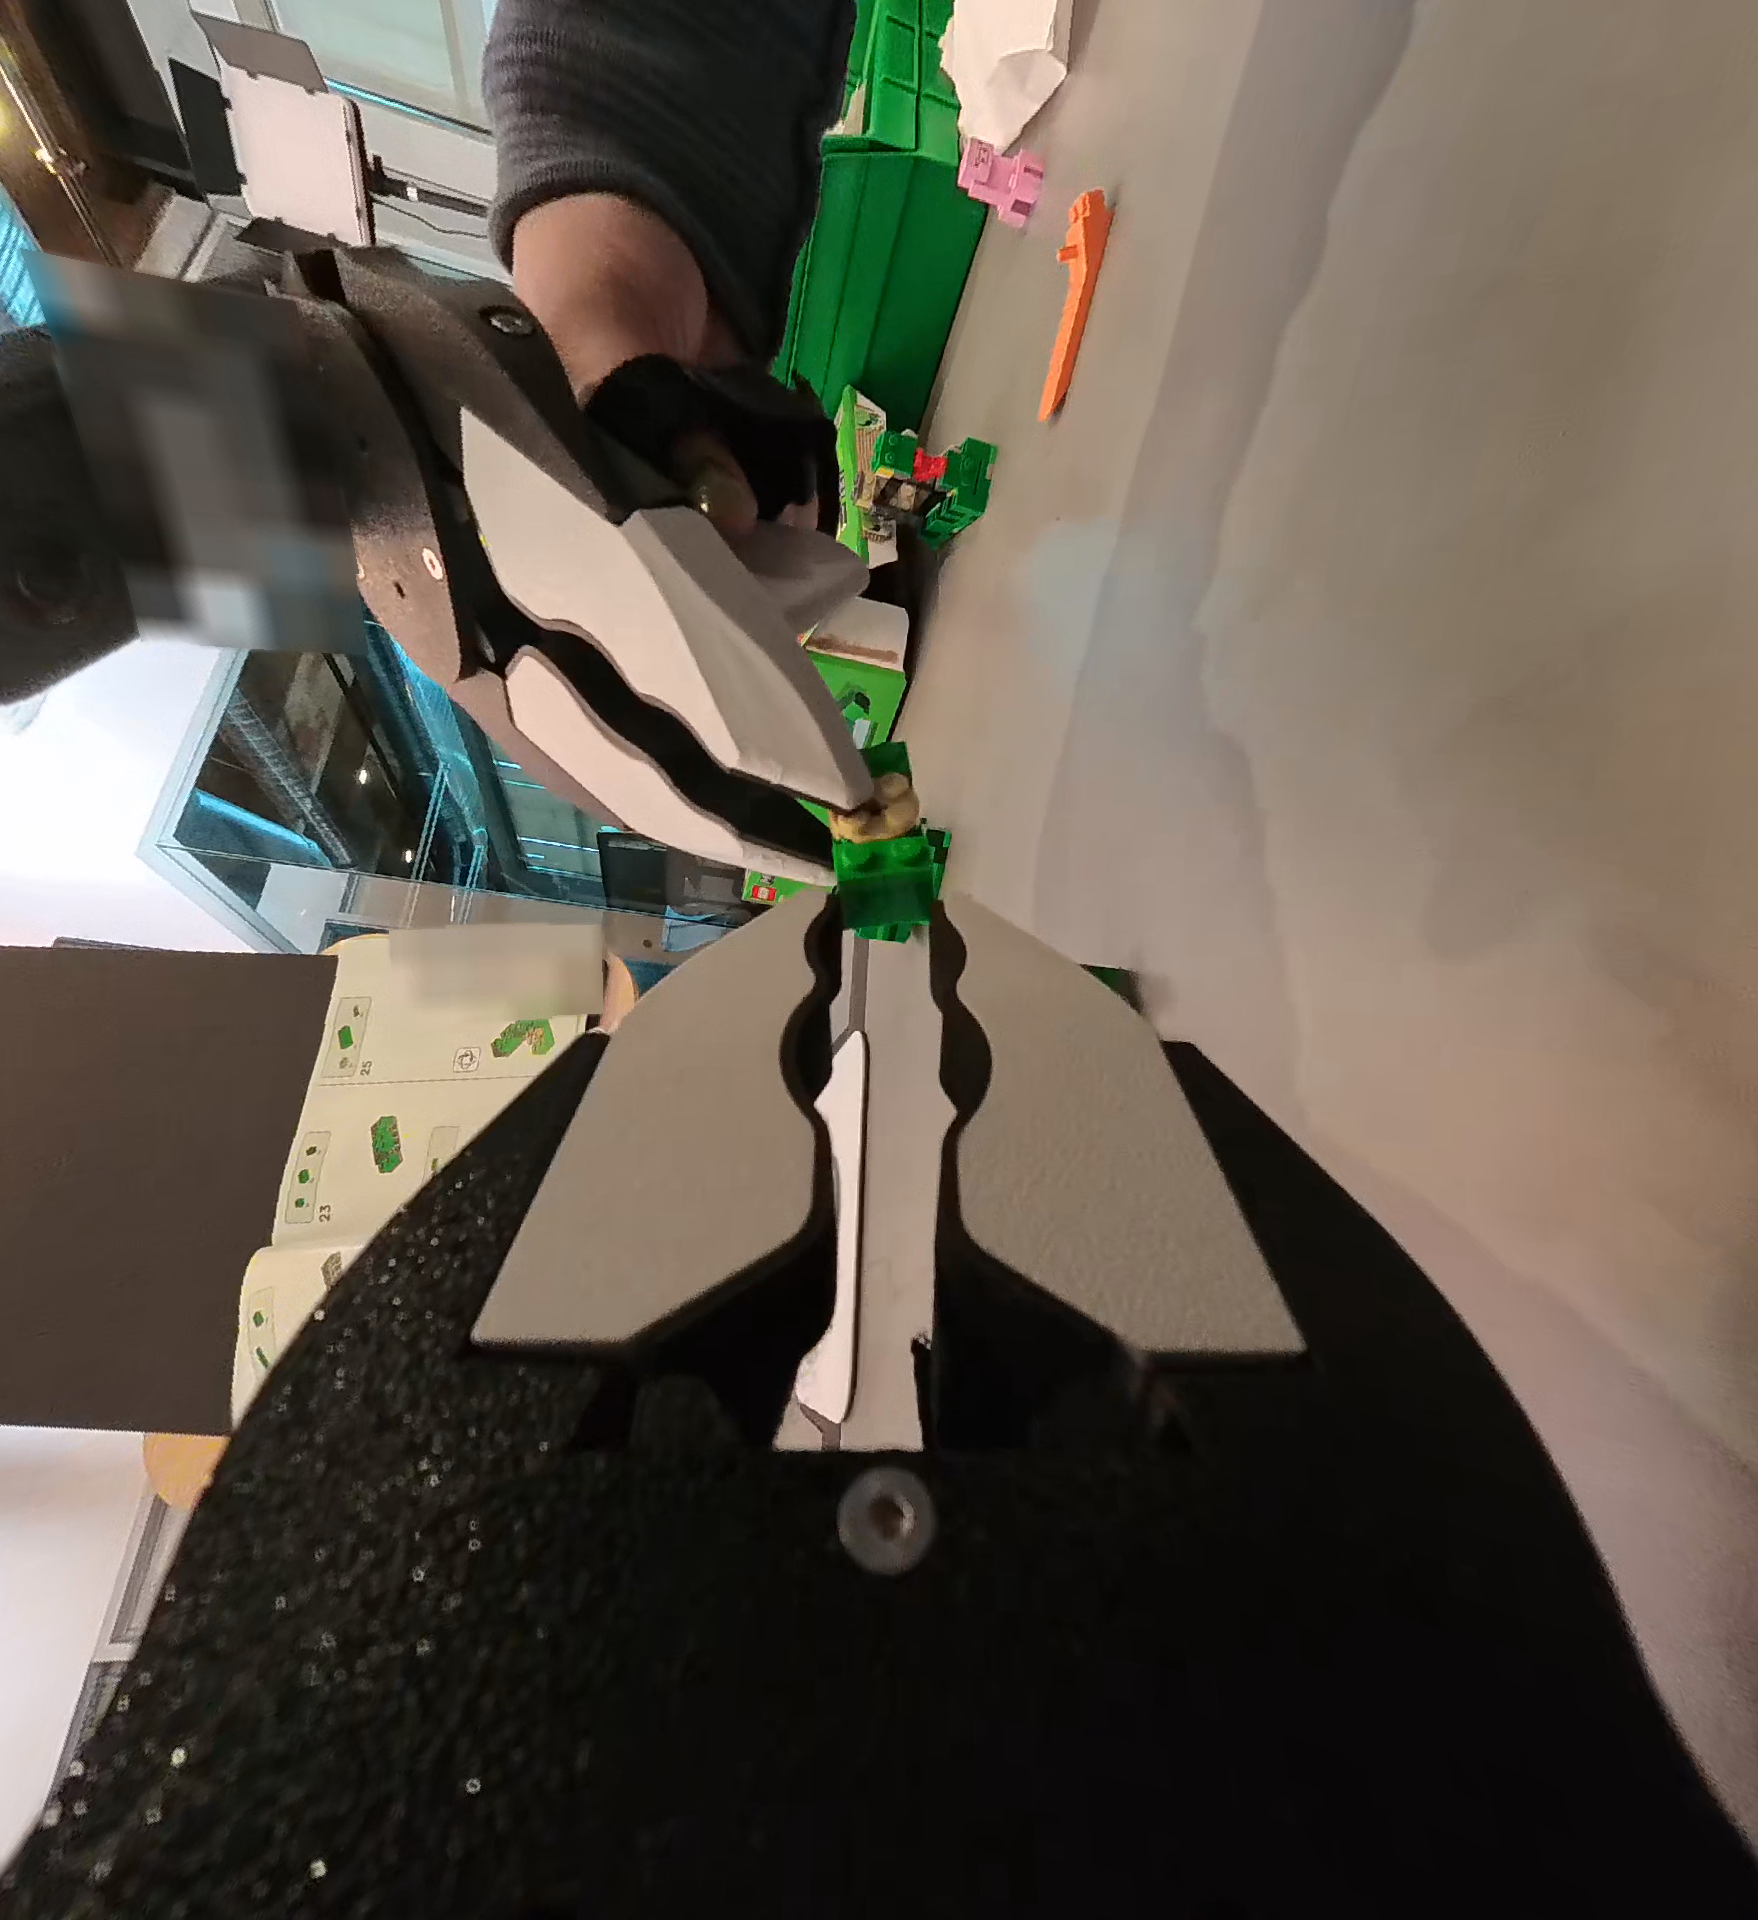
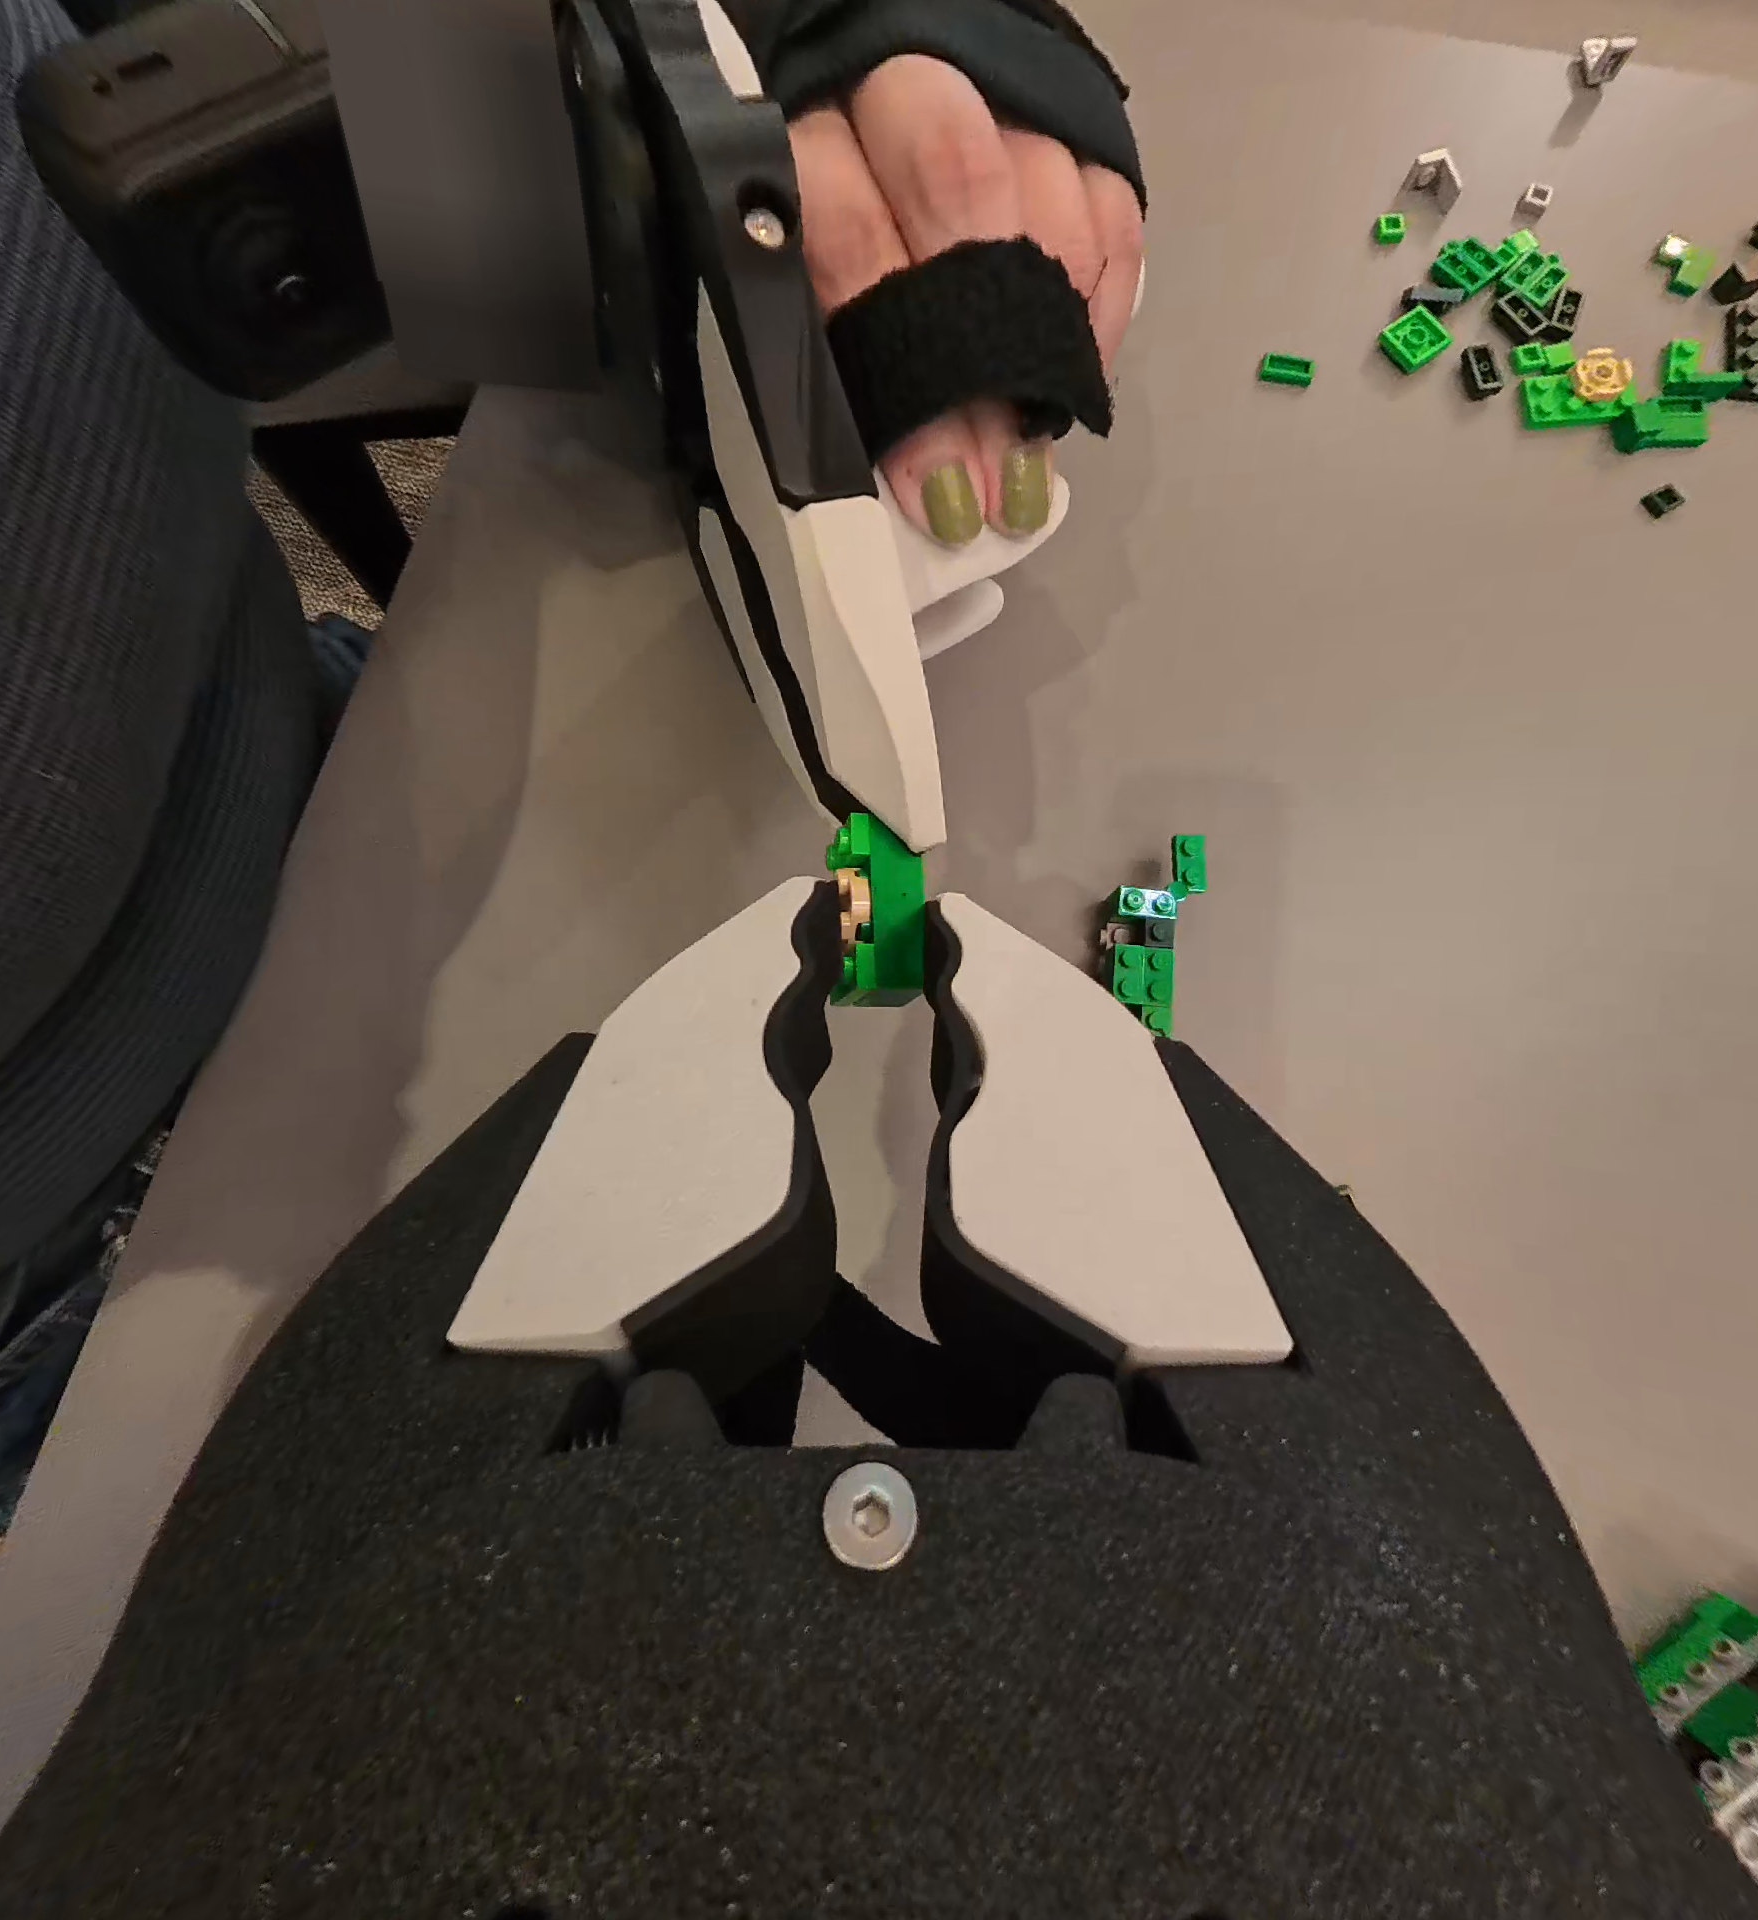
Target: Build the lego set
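A small green lego assembly [image 2: 890, 935] is held above the grey table [image 2: 1426, 727] between both grippers. My left gripper [image 1: 885, 909] is shut on it [image 1: 885, 883]; in the right wrist view this gripper comes down from the top and grips the assembly's upper edge. A tan round flower piece [image 2: 851, 914] sits on the assembly's studded face. My right gripper [image 2: 875, 899] is closed across the tan piece and the green plate behind it. In the left wrist view the right gripper comes in from the upper left, its tips at the tan piece [image 1: 880, 812].
Loose green, black and grey bricks [image 2: 1581, 343] lie at the far right. A small green build [image 2: 1155, 956] stands near the grippers, and a larger studded section [image 2: 1748, 1745] lies at lower right. An orange brick separator [image 1: 1077, 301], pink figure [image 1: 1005, 182], green box [image 1: 885, 270] and instruction booklet [image 1: 387, 1122] are nearby. My two grippers' fingertips are within a few centimetres of each other.
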Demonstrator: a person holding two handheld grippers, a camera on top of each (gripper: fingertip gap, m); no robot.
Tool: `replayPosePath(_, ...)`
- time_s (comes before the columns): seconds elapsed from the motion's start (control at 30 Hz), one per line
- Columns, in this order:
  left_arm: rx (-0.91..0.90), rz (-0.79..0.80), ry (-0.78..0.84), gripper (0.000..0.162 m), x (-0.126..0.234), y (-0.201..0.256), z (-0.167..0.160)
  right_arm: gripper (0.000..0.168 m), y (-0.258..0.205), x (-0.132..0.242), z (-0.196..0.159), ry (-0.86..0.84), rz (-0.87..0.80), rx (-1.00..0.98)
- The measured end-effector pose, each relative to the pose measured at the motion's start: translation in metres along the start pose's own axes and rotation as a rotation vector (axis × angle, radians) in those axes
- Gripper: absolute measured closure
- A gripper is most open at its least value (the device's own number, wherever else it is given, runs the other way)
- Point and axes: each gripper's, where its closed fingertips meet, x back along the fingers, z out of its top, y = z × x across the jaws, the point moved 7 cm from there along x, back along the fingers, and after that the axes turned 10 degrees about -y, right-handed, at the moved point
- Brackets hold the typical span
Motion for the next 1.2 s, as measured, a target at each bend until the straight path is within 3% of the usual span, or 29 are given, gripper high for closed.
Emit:
replayPosePath(0.17, 0.056, -0.013, -0.013, 0.146, -0.002, -0.001, -0.004, 0.152, 0.004, 0.000, 0.000, 0.042, -0.054, -0.005)
replayPosePath(0.27, 0.293, -0.112, -0.046, 0.147, -0.009, -0.005, -0.019, 0.123, 0.014, 0.008, 0.000, 0.134, -0.251, 0.040)
replayPosePath(0.43, 0.795, -0.324, -0.103, 0.146, -0.020, -0.007, -0.059, 0.121, 0.028, 0.013, -0.004, 0.287, -0.554, 0.086)
replayPosePath(0.6, 1.123, -0.314, -0.147, 0.146, -0.015, -0.014, -0.103, 0.128, 0.051, 0.001, -0.022, 0.481, -0.872, 0.038)
replayPosePath(0.83, 1.250, -0.266, -0.157, 0.146, -0.008, -0.017, -0.126, 0.133, 0.081, -0.009, -0.045, 0.631, -1.165, -0.076)
replayPosePath(1.2, 1.152, -0.240, -0.239, 0.146, -0.011, -0.013, -0.122, 0.137, 0.081, -0.009, -0.050, 0.640, -1.164, -0.099)
